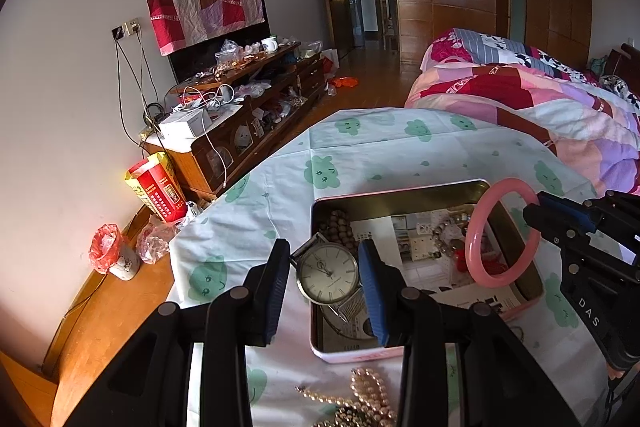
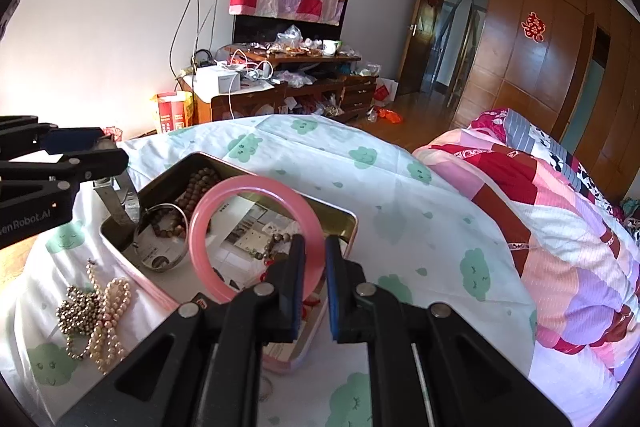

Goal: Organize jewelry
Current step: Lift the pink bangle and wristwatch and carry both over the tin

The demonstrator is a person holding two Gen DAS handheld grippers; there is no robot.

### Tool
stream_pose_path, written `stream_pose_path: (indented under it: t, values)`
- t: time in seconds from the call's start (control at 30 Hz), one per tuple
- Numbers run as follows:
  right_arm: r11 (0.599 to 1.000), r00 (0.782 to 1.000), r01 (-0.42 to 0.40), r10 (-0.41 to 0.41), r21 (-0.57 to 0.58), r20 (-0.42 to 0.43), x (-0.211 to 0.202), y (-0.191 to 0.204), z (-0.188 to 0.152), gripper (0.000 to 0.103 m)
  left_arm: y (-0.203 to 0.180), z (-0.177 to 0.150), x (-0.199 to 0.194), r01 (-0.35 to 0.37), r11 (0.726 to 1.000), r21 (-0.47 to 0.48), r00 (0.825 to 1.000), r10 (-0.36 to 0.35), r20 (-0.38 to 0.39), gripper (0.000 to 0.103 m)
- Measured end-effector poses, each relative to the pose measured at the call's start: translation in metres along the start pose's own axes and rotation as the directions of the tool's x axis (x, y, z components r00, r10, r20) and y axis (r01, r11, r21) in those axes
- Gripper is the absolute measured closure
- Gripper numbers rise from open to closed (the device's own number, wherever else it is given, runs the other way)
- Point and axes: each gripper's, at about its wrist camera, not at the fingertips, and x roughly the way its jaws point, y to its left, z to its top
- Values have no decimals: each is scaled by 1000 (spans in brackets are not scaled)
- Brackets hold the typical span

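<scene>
My left gripper (image 1: 325, 273) is shut on a silver wristwatch (image 1: 328, 274) with a metal mesh band and holds it above the near left corner of an open pink tin box (image 1: 400, 190). My right gripper (image 2: 315, 269) is shut on a pink bangle (image 2: 240, 187) and holds it upright over the tin (image 2: 352, 223). The bangle also shows in the left wrist view (image 1: 476, 227), at the tin's right side. The tin holds wooden bead bracelets (image 2: 198, 187), a silver bangle (image 2: 162, 265) and small pieces. Pearl and metal bead necklaces (image 2: 100, 311) lie on the cloth beside the tin.
The tin sits on a white cloth with green clouds (image 1: 360, 155) over a table. A bed with a patchwork quilt (image 2: 560, 219) lies to the right. A cluttered wooden cabinet (image 1: 248, 107) stands along the far wall. A wooden ledge (image 1: 100, 307) with a cup lies to the left.
</scene>
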Motion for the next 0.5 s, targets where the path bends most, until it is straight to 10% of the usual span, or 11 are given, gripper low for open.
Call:
stream_pose_path:
  t: [0.5]
  values:
    - [999,998,34,-35,-23,-45,27,6,12,92,-3,4,32,-25,1000,10,999,26,-39,67]
